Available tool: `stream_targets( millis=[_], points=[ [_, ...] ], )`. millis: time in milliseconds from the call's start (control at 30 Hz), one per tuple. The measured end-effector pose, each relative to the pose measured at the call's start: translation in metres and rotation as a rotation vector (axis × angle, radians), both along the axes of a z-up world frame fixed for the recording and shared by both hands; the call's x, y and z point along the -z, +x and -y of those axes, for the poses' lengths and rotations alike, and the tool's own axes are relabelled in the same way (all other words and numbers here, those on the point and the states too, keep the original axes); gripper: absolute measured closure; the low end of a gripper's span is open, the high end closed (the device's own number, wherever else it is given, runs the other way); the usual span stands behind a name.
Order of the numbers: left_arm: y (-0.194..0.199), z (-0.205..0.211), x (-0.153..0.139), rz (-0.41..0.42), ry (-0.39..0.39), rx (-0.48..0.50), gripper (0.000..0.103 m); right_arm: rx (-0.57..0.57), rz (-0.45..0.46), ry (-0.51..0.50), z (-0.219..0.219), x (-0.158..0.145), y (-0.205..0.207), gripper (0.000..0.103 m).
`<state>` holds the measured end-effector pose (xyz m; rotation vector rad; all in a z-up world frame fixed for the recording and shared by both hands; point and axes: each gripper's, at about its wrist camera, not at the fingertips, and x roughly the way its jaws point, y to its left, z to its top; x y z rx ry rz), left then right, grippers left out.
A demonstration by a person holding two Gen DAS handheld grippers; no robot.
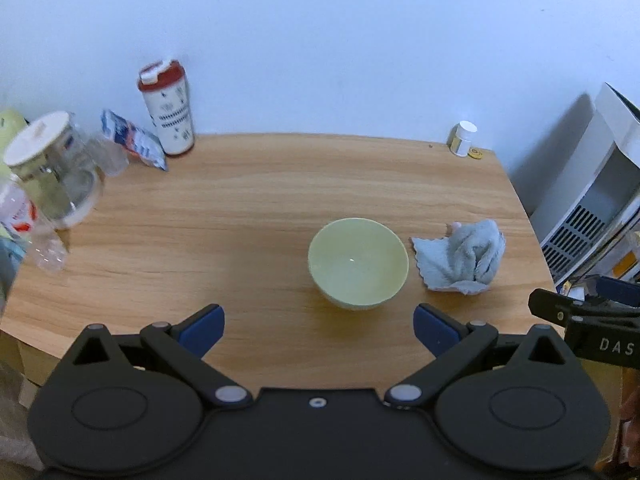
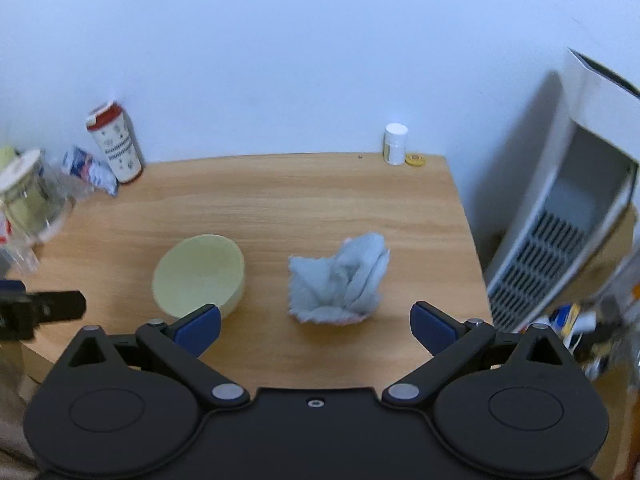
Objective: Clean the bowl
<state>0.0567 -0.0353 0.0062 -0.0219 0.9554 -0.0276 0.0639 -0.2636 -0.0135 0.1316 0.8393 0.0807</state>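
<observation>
Green bowl (image 1: 358, 263) beyond spread fingers (image 1: 204, 330)

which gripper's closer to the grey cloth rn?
Right. The right gripper faces the grey cloth head-on; the left gripper faces the bowl, cloth off to its right.

Black tongs (image 1: 319, 330), blue fingertips (image 1: 203, 329)

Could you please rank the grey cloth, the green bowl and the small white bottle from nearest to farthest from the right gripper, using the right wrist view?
1. Grey cloth: straight ahead of the right gripper.
2. Green bowl: ahead, leftward.
3. Small white bottle: far edge, by the wall.
</observation>
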Motion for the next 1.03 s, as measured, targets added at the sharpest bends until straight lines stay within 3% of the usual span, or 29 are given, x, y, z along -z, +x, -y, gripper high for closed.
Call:
stream_targets(
  millis=[367, 500, 1033],
  points=[
    [-0.041, -0.015, -0.002, 0.003, -0.024, 0.000, 0.000, 0.024, 0.018, -0.021, -0.026, -0.011, -0.052, 0.000],
    [-0.056, -0.017, -0.003, 0.035, -0.017, -0.043, 0.000, 0.036, 0.023, -0.026, -0.030, -0.008, -0.064, 0.000],
    [-0.063, -0.017, -0.008, 0.079, 0.000, -0.010, 0.000, 0.039, 0.048, -0.001, -0.035, -0.008, -0.073, 0.000]
  ],
)
